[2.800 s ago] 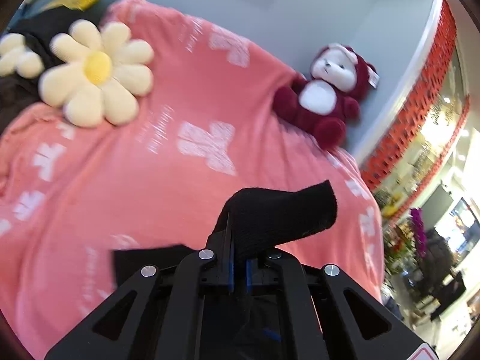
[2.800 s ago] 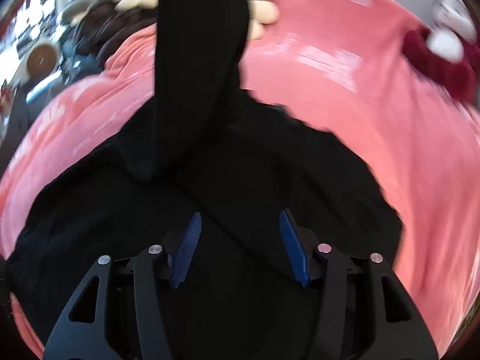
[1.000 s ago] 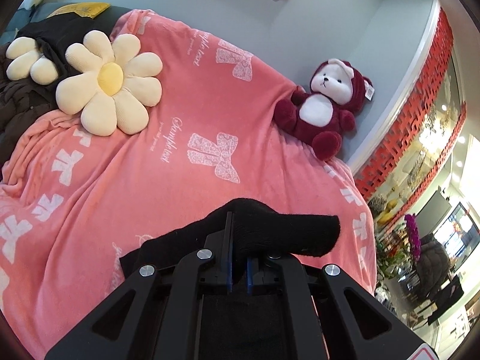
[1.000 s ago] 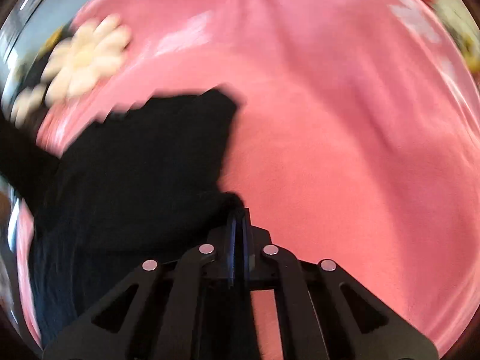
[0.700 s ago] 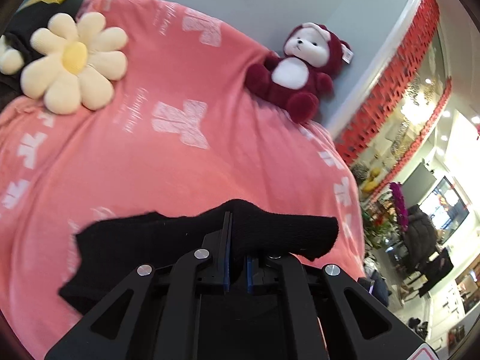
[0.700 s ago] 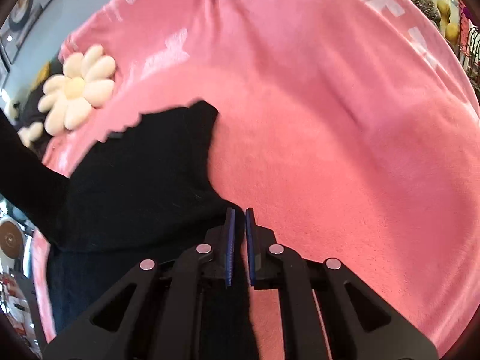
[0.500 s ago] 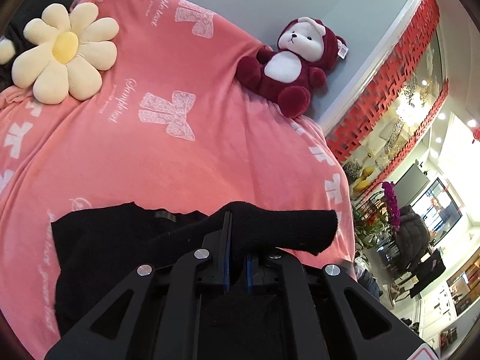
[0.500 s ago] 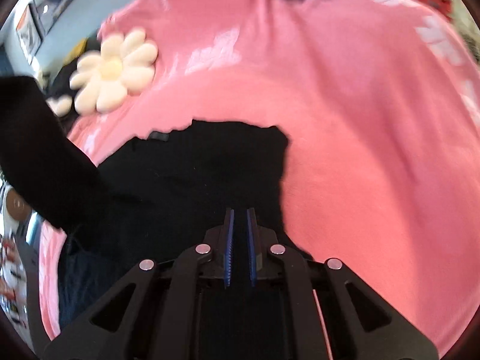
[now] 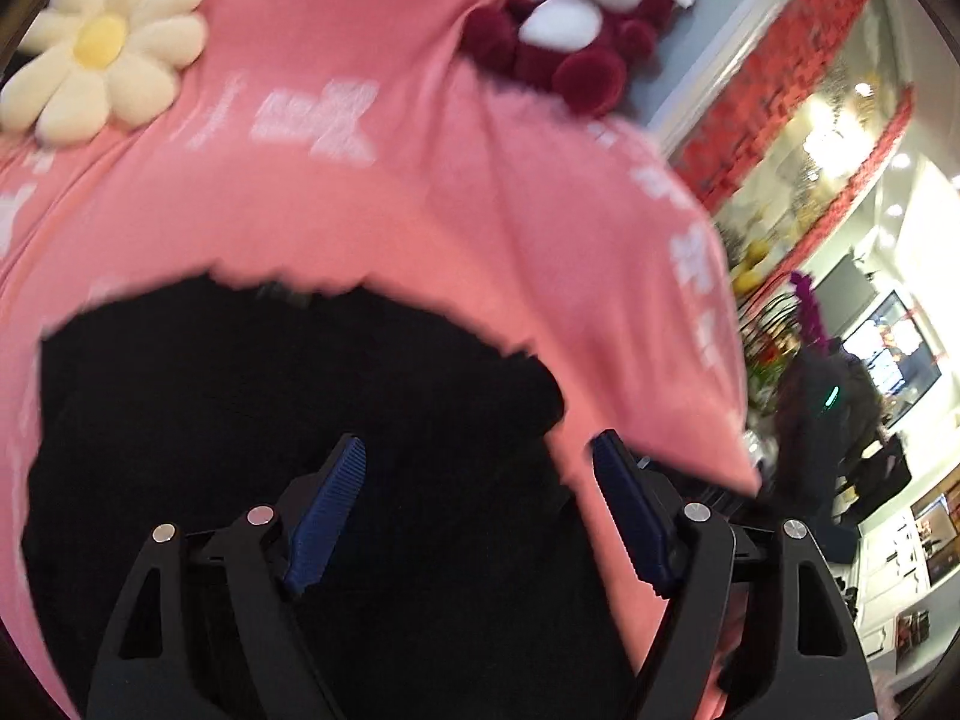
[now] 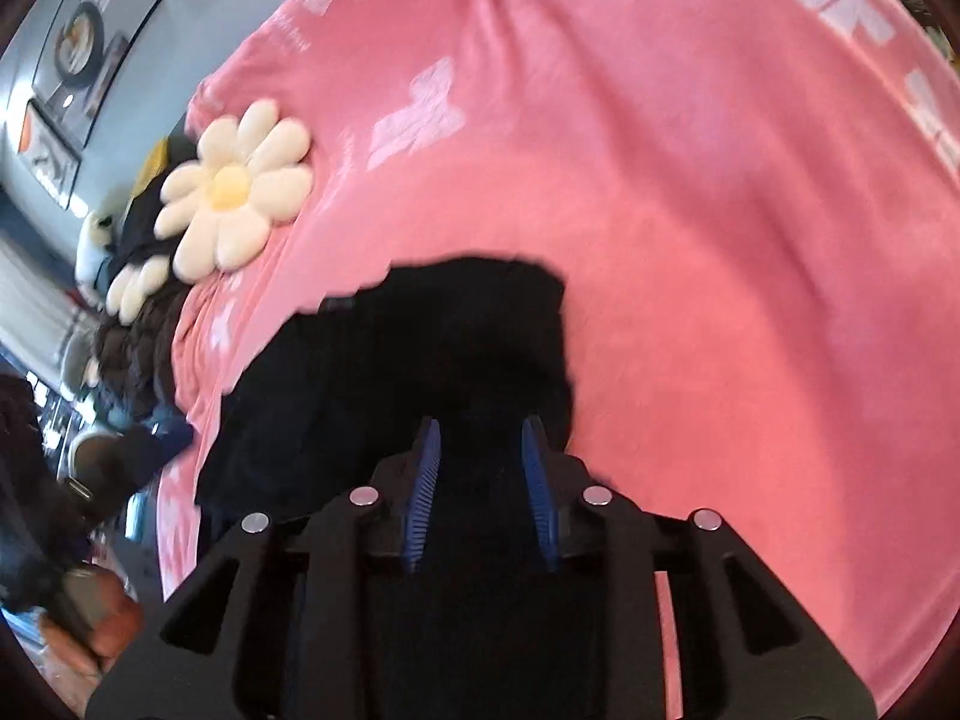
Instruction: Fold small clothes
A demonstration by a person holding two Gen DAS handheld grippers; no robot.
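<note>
Both jaws have just been opening: left gripper [image 9: 477, 510] wide, right gripper [image 10: 480, 492] partly, each released above the black garment [image 9: 270, 420] lying on the pink blanket [image 9: 420, 210]; risk: withdrawing pads snag the knit, pulling the fold open.

One black garment [image 9: 288, 420], one pink blanket [image 9: 420, 198], two flower cushions [image 10: 237, 186], one plush bear [image 9: 576, 18], two tongs [image 9: 480, 516].

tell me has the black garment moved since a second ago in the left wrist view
Yes. The black garment, then pinched and lifted in the left gripper, now lies flat on the pink blanket, below the daisy cushion; the jaws have just been opening, gripping nothing.
</note>
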